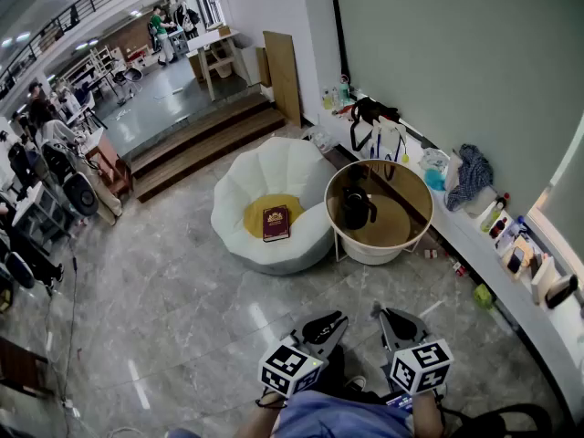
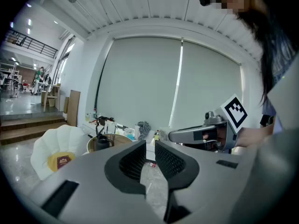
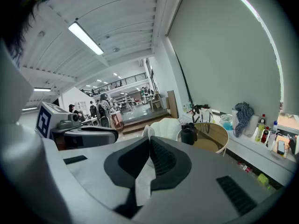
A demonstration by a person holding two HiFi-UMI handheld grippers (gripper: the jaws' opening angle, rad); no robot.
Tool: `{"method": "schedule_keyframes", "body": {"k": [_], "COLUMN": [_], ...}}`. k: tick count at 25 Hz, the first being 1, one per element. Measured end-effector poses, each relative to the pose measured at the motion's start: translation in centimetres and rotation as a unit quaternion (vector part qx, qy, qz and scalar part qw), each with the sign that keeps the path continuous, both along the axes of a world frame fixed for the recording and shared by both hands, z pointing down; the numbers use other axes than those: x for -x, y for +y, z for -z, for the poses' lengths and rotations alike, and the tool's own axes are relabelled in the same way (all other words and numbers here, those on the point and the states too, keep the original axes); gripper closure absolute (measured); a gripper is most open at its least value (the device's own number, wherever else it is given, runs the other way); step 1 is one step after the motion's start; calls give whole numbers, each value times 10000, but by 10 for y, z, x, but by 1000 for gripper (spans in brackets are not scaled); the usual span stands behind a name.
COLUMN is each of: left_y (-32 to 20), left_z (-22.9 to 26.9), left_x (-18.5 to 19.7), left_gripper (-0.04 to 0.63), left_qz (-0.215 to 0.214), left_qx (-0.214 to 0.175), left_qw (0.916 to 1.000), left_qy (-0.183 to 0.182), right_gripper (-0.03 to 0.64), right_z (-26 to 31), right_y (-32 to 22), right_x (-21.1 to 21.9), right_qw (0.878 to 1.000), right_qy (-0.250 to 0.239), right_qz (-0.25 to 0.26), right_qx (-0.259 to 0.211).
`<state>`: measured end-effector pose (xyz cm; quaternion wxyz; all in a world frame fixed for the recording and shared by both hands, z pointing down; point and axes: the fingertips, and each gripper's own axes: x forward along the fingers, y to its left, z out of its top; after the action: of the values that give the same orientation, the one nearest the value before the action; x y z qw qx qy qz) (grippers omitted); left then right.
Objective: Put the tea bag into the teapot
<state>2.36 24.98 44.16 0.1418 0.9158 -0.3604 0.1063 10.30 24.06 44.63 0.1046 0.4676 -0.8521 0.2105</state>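
A round glass-topped table (image 1: 401,219) is seen close to the wall, and everything else can be placed against it. The black teapot (image 1: 356,208) is stood upright on the table's left half, as the head view shows it. The tea bag (image 3: 144,181) is not at the table: it is pinched flat between the clenched jaws of the right tool (image 3: 149,140), with a white sheet of it showing below the pads and a small corner poking out past the tips (no string or tag can be made out). The right tool is held well short of the table, over the grey marble floor (image 1: 201,318), with its tips pointed roughly toward the teapot. The left tool (image 2: 150,146) is held just beside it, equally far from the table. Its 2 jaws are spread apart and only floor is seen between them, so nothing is gripped. Just left of the table a white petal-shaped armchair (image 1: 274,176) is set, and 1 dark red book (image 1: 276,223) is laid on its yellow cushion (image 1: 258,210). On the table's other side, a long white ledge (image 1: 474,235) along the wall is crowded with bottles, a cloth and other small items.
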Motion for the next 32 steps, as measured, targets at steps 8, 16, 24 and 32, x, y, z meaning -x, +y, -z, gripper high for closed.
{"method": "schedule_keyframes", "body": {"k": [8,16,24,32], "left_y": [5,-7,-45,-116], "left_z": [3,-7,-16,-23], "left_x": [5,16,29,33], "left_gripper": [541,541,541,541], "left_qz": [12,128,238,258], "left_qx": [-2,50,160,279], "left_qw": [10000,9998,9995,9991], "left_qy": [-24,-117,-137,-165], "right_gripper": [597,597,597,597], "right_z": [5,1,-10,-18], "right_y": [3,-16,-54,-123], "right_x": [4,8,17,17], "right_qw": [10000,10000,9999,9996], "right_qy": [-2,-28,-15,15], "right_qz": [-8,-38,45,56], "right_qx": [-26,-11,115,277]}}
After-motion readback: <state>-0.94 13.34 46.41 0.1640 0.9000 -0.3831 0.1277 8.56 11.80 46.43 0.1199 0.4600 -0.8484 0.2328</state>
